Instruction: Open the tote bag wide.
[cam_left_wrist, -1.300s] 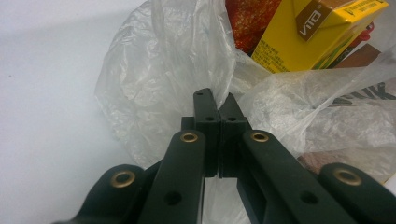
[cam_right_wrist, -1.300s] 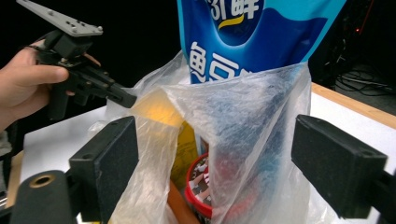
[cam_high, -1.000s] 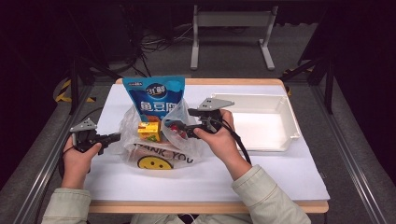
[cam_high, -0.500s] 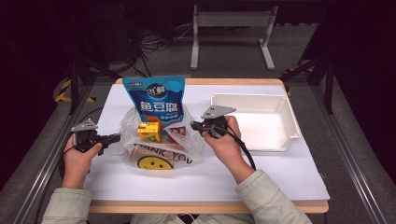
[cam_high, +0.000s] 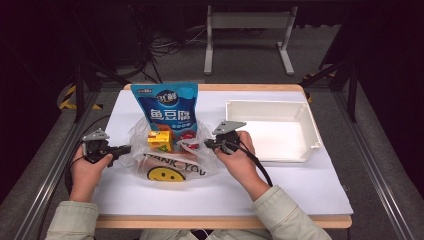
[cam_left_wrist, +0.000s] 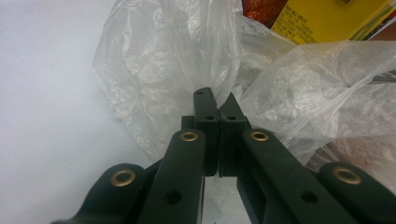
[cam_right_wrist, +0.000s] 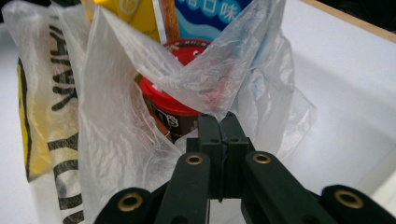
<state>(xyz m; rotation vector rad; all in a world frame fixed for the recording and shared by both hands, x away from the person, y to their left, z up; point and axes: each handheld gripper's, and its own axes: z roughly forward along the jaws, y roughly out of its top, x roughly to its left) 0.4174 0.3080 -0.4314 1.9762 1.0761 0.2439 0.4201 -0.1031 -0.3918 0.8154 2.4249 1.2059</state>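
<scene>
A clear plastic bag (cam_high: 167, 160) with a yellow smiley and "THANK YOU" print lies on the white table. In it are a tall blue snack pouch (cam_high: 166, 106), a yellow carton (cam_high: 160, 140) and a red-lidded cup (cam_right_wrist: 168, 105). My left gripper (cam_high: 125, 148) is at the bag's left edge, its jaws shut on the bag's film (cam_left_wrist: 205, 60). My right gripper (cam_high: 209, 144) is at the bag's right edge, its jaws pinched on the film (cam_right_wrist: 224, 93) too. The bag's mouth stretches between the two.
A white rectangular tray (cam_high: 307, 120) stands on the table to the right of my right hand. The table's wooden edge (cam_high: 220, 222) runs along the front. Metal rails flank the table at both sides.
My right gripper has moved right with the bag's edge, widening the bag's mouth. The left gripper has stayed in place.
</scene>
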